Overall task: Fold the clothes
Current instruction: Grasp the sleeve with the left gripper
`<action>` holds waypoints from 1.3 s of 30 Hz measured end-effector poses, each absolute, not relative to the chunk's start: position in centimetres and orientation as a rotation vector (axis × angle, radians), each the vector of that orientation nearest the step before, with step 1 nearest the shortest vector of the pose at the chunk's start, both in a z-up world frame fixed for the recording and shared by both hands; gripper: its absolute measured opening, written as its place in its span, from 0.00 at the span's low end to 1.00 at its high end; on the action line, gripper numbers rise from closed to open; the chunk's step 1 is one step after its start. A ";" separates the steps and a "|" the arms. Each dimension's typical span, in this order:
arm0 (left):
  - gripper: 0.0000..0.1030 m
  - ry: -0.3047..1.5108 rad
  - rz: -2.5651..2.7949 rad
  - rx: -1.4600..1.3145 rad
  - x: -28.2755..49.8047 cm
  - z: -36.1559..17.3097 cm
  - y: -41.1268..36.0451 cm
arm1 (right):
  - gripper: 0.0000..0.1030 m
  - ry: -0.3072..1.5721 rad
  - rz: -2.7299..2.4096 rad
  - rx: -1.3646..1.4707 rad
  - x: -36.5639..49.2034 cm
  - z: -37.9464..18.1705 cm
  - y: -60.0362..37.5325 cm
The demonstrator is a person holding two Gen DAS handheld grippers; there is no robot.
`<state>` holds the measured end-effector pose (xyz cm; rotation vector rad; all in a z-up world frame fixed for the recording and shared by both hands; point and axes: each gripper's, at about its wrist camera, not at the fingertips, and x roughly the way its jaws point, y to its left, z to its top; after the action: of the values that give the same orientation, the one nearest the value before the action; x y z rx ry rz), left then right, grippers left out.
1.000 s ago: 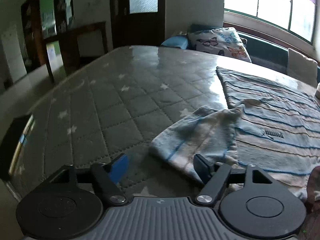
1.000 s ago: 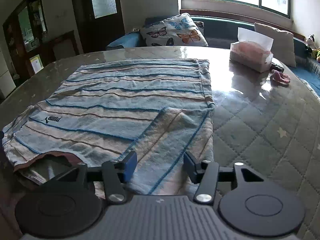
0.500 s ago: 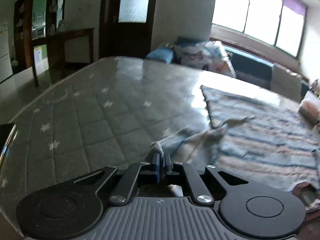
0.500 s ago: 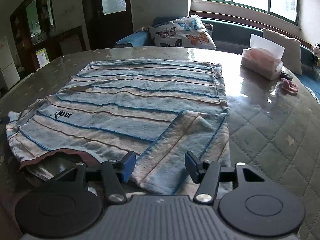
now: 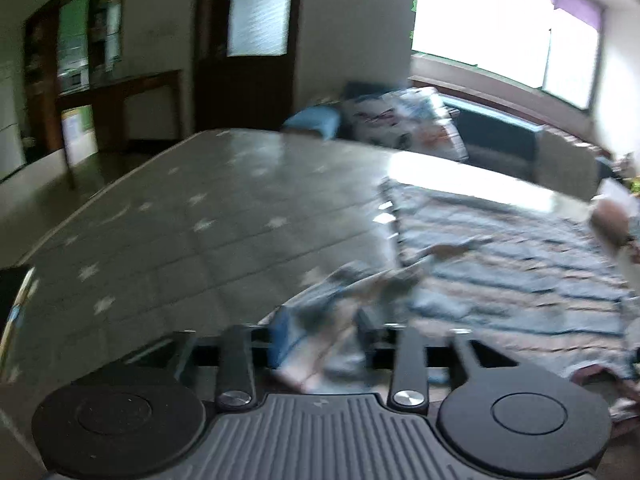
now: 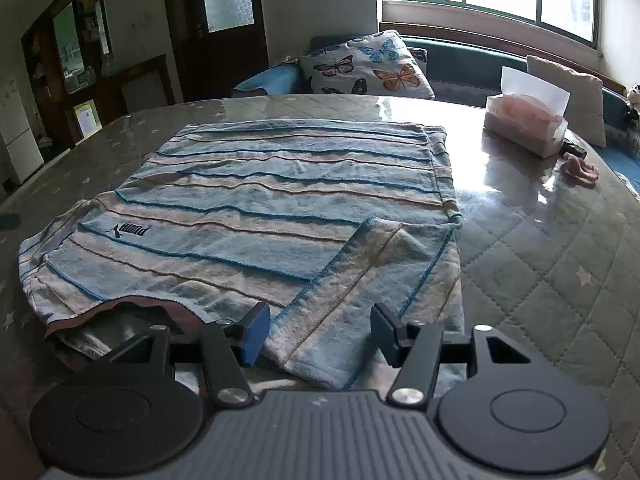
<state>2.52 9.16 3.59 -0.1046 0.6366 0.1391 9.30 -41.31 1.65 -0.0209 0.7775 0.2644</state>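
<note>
Quilted, star-printed desk [image 6: 560, 264] carried a striped shirt [image 6: 280, 200]; left gripper [image 5: 320, 332] had just been opening around its sleeve [image 5: 320, 320], right gripper [image 6: 320, 330] fingers gaped over the folded sleeve.

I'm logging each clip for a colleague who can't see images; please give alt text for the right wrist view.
A striped blue and tan T-shirt lies flat on a quilted, star-patterned table, its near right sleeve folded in over the body. The open right gripper hovers at that sleeve, fingers either side of it. A tissue box sits far right.
</note>
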 end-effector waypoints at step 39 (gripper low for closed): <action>0.49 0.665 -0.394 -0.063 2.4 3.4 0.1 | 0.57 0.783 0.268 -0.002 9.4 1.3 -41.8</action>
<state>2.41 0.10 3.45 -0.0630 0.6650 -0.3943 9.40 -41.85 1.30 -0.0022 0.7834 0.2680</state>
